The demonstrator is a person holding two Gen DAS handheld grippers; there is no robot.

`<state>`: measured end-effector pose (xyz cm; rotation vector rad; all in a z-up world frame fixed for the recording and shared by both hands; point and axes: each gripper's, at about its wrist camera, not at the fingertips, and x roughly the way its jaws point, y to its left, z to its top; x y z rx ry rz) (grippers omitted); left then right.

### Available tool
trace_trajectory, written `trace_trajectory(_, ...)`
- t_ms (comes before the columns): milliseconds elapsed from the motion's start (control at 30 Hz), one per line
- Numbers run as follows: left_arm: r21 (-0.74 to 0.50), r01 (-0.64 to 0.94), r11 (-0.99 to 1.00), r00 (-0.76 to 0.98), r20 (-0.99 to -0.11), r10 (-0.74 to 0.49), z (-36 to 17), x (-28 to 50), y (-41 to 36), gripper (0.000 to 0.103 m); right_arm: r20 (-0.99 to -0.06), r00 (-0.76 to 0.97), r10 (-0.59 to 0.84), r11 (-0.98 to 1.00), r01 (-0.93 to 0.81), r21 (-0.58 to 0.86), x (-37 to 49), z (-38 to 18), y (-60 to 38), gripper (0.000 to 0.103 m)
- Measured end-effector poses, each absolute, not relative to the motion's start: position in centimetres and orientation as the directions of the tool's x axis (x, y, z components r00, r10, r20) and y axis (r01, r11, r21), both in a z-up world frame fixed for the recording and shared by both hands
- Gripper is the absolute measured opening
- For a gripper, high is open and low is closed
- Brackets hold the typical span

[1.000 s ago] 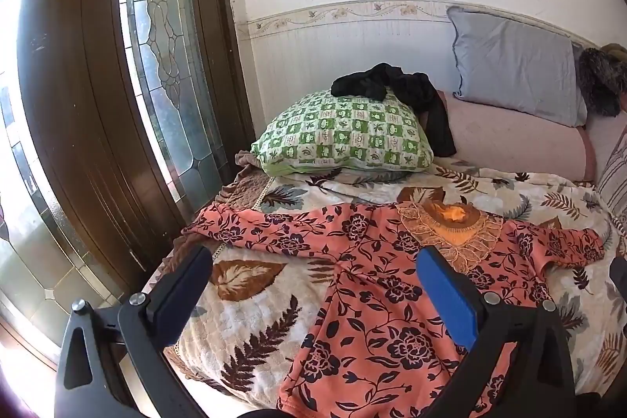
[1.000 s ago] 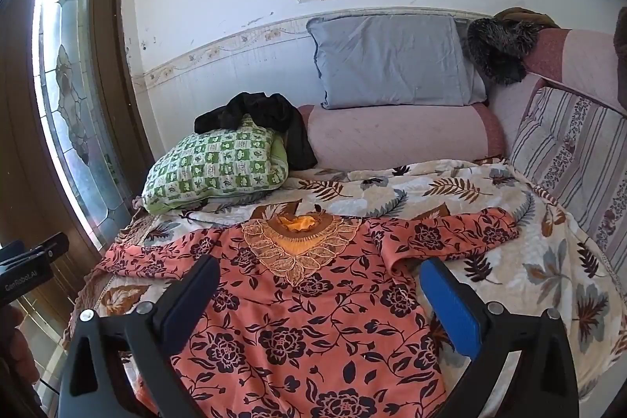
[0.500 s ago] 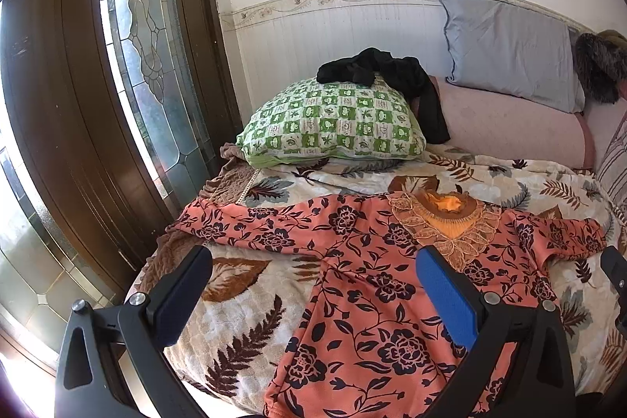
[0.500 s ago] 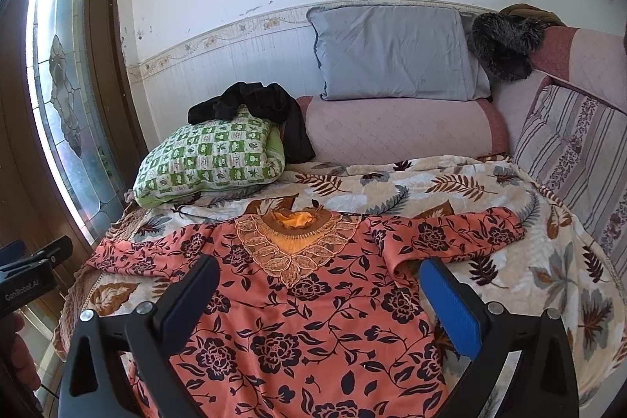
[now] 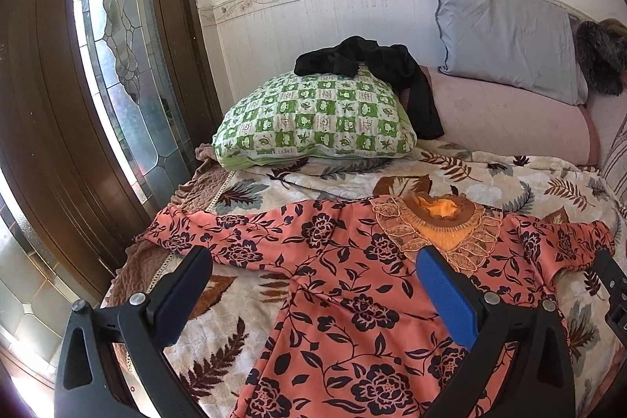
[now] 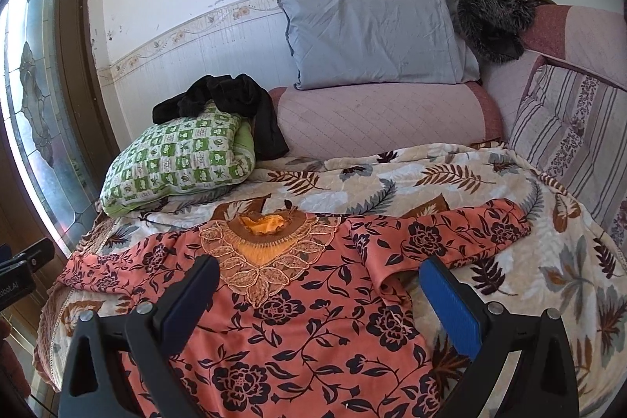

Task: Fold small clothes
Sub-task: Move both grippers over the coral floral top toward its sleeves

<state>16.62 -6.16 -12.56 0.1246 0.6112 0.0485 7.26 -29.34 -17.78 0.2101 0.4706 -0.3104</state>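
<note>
The coral floral-print thin-fabric blouse (image 5: 345,300) lay flat on the leaf-patterned quilted blanket (image 6: 450,175); it appeared light, limp and slippery. The left gripper (image 5: 313,284) and right gripper (image 6: 317,284) were wide open, empty; sleeve cuffs looked best to pinch.

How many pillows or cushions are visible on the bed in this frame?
3, possibly more out of frame. A green checked pillow at left, a grey pillow against the wall atop the pink bolster, and a striped cushion at right.
</note>
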Motion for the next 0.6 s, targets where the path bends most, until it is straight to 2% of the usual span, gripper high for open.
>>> trace_trajectory(600,0.115,0.036,0.993,0.772,-0.634,0.045,-19.5,24.3,-10.9,0.103,-0.582,0.795,-0.169,0.884,0.384,0.268,12.8,-24.0,-36.9,0.103)
